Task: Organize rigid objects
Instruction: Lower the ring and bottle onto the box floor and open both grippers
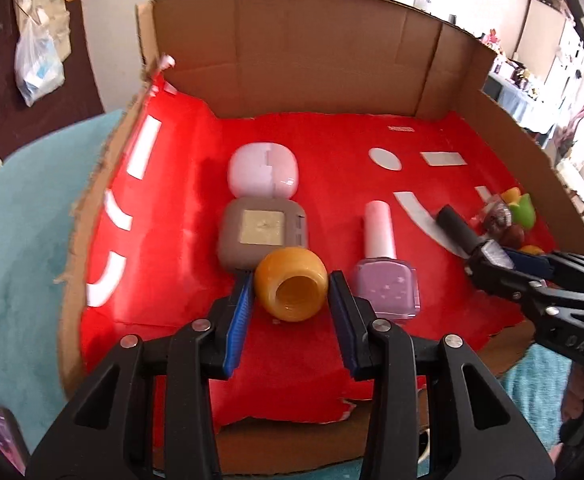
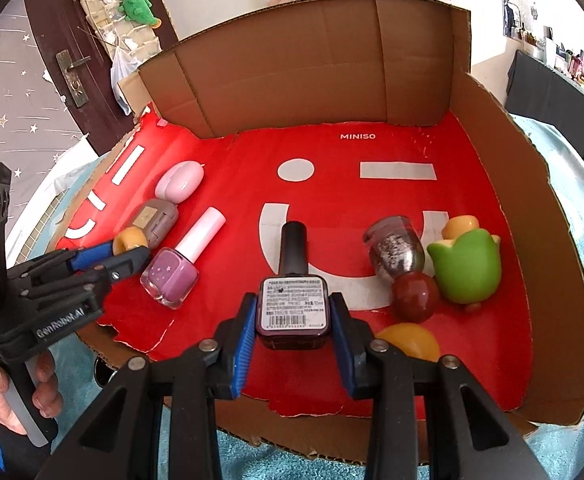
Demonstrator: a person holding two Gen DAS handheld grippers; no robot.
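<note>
My left gripper (image 1: 291, 292) is shut on a small orange jar (image 1: 292, 290), its mouth facing the camera, just in front of a brown square case (image 1: 262, 234) and a pale pink case (image 1: 263, 175). A lilac nail polish bottle (image 1: 385, 280) with a pink cap lies to the jar's right. My right gripper (image 2: 292, 312) is shut on a dark nail polish bottle (image 2: 293, 306), black cap pointing away, label up. In the right wrist view the left gripper (image 2: 130, 250) holds the orange jar (image 2: 128, 239) at the left.
Everything lies on a red sheet (image 2: 391, 200) inside a low cardboard box (image 2: 292, 68) with tall back and side walls. At the right lie a glitter bottle (image 2: 395, 250), a dark red ball (image 2: 415, 295), a green tulip toy (image 2: 465, 266) and an orange dome (image 2: 409, 342). Teal cloth surrounds the box.
</note>
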